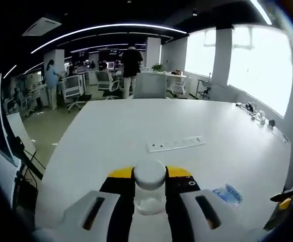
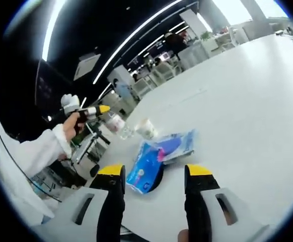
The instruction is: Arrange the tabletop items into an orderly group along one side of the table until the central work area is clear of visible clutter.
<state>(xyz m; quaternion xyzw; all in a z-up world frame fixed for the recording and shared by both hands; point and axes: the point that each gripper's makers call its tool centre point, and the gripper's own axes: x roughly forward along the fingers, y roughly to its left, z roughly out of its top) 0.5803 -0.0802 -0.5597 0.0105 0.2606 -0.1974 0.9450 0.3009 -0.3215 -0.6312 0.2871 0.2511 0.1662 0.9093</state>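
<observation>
In the left gripper view my left gripper point(image 1: 149, 175) is shut on a small clear jar with a white lid point(image 1: 149, 187), held upright between the yellow-tipped jaws above the white table point(image 1: 116, 131). A blue packet point(image 1: 228, 193) lies on the table to its right. In the right gripper view my right gripper point(image 2: 155, 172) stands open, low over overlapping blue plastic packets point(image 2: 151, 161) whose near end lies between the jaws. Further left, a white-sleeved hand holds the left gripper point(image 2: 102, 110) with the jar point(image 2: 118, 124) at its tip. A second small clear container point(image 2: 146, 129) stands beside it.
A white power strip point(image 1: 176, 144) lies mid-table. Small items and cables point(image 1: 257, 115) sit along the far right edge by the windows. An office chair point(image 1: 150, 85) stands at the table's far side, and people stand among desks point(image 1: 131, 63) beyond.
</observation>
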